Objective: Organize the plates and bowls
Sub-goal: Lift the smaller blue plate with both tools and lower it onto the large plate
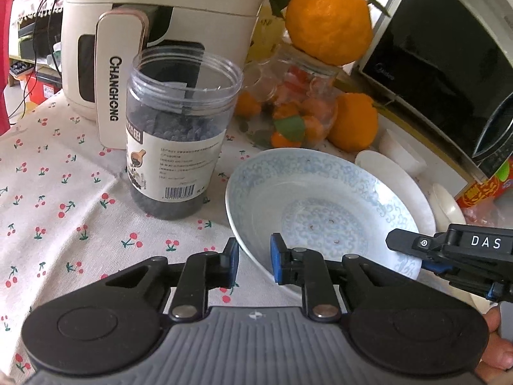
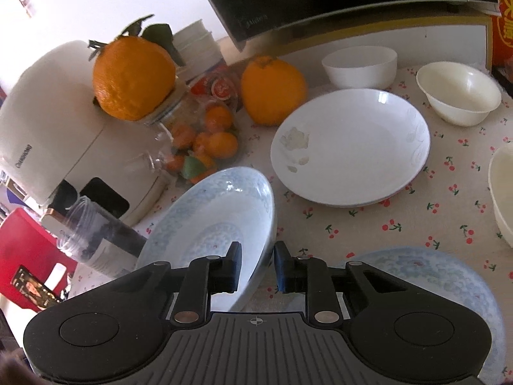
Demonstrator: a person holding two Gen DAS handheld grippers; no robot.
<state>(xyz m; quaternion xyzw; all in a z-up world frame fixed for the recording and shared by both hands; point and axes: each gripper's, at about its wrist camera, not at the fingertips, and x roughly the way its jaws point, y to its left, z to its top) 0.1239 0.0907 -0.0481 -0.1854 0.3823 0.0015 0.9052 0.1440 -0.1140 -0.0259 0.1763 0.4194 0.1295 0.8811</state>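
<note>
Right gripper (image 2: 255,264) straddling tilted blue-patterned plate (image 2: 211,221) rim, left gripper (image 1: 255,261) likewise

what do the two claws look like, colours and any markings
Both claws look alike: the left claw and right claw have matte black linkage arms with silver rivets, blue pads on the fingertips, two round black discs, and a grey ribbed base with a small crosshair mark. Seen from the left camera, the right claw's side carries white "DAS" lettering. No cables or sleeves show.
</note>
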